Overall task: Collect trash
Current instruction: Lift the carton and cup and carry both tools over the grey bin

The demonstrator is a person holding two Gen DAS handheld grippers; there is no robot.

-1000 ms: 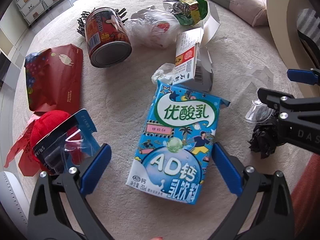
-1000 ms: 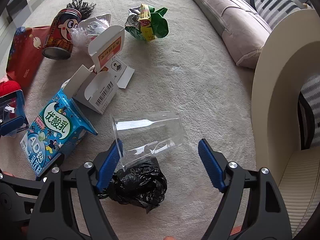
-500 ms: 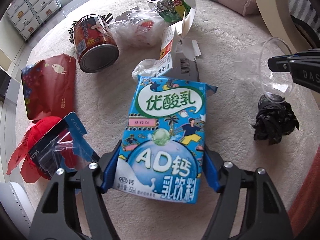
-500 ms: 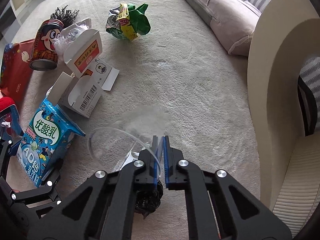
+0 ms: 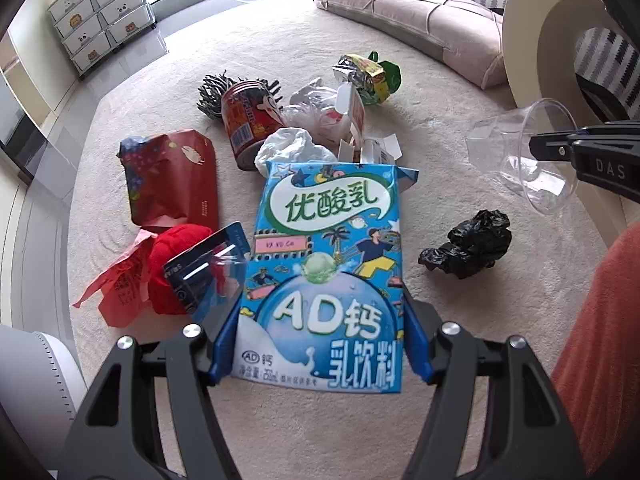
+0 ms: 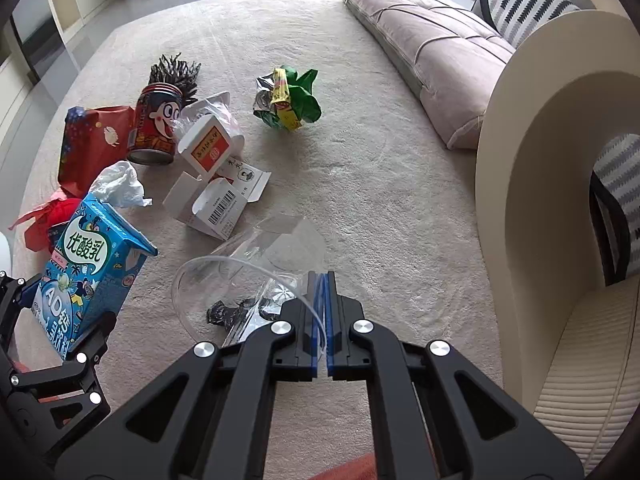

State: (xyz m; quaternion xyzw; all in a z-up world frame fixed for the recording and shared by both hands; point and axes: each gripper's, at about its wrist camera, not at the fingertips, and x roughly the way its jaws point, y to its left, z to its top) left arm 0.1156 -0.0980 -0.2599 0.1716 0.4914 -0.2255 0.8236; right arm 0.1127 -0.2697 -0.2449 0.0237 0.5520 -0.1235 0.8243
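My left gripper (image 5: pixel 320 344) is shut on a blue milk-drink carton (image 5: pixel 328 256) and holds it above the carpet; the carton also shows in the right wrist view (image 6: pixel 86 268). My right gripper (image 6: pixel 322 280) is shut on the rim of a clear plastic cup (image 6: pixel 248 264), lifted off the floor; the cup also shows in the left wrist view (image 5: pixel 528 156). A crumpled black bag (image 5: pixel 472 248) lies on the carpet below the cup. Other trash lies beyond: a red can (image 5: pixel 248 120), a red pouch (image 5: pixel 172 176), a white box (image 6: pixel 216 196), a green wrapper (image 6: pixel 290 100).
A beige carpet (image 6: pixel 360 184) covers the floor. A pink cushion (image 6: pixel 432 44) lies at the far right, beside a cream arched piece of furniture (image 6: pixel 552 160). White drawers (image 5: pixel 100 8) stand far left. A red cloth item and blue packet (image 5: pixel 192 268) lie left of the carton.
My left gripper closed on the carton and lifted it. My right gripper closed on the cup's rim and raised it off the black bag.
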